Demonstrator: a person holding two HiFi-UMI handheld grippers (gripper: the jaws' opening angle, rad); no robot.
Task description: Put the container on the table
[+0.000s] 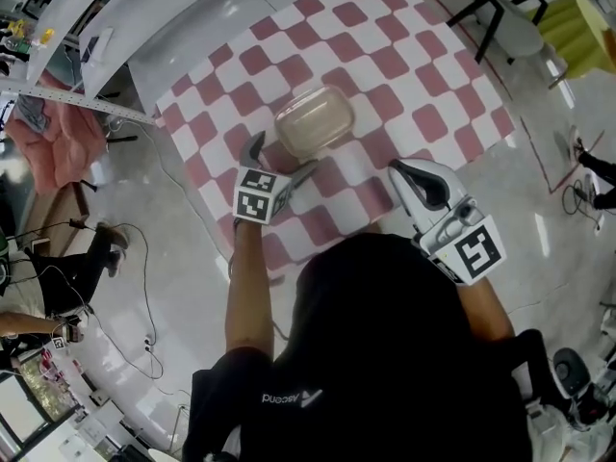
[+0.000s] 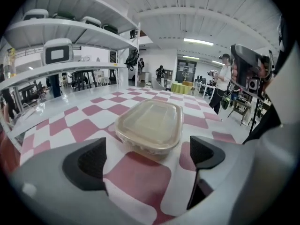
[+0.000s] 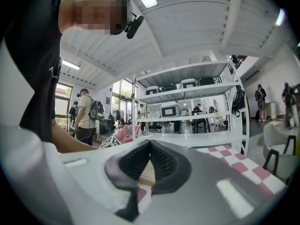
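Observation:
A clear lidded plastic container (image 1: pixel 315 120) stands flat on the pink-and-white checkered table (image 1: pixel 404 75), near its middle. My left gripper (image 1: pixel 281 162) is open just short of the container's near side and holds nothing. In the left gripper view the container (image 2: pixel 151 125) rests on the cloth a little beyond the two dark pads (image 2: pixel 86 163), clear of them. My right gripper (image 1: pixel 402 176) hovers over the table's near right part, off to the container's right. Its jaws (image 3: pixel 149 158) are pressed together with nothing between them.
A white shelf rack (image 1: pixel 87 37) runs along the table's far left side, with pink cloth (image 1: pixel 63 142) on the floor below it. A black-legged chair (image 1: pixel 500 12) and a yellow-green item (image 1: pixel 577 27) stand beyond the right corner. Cables (image 1: pixel 144 287) trail across the floor at left.

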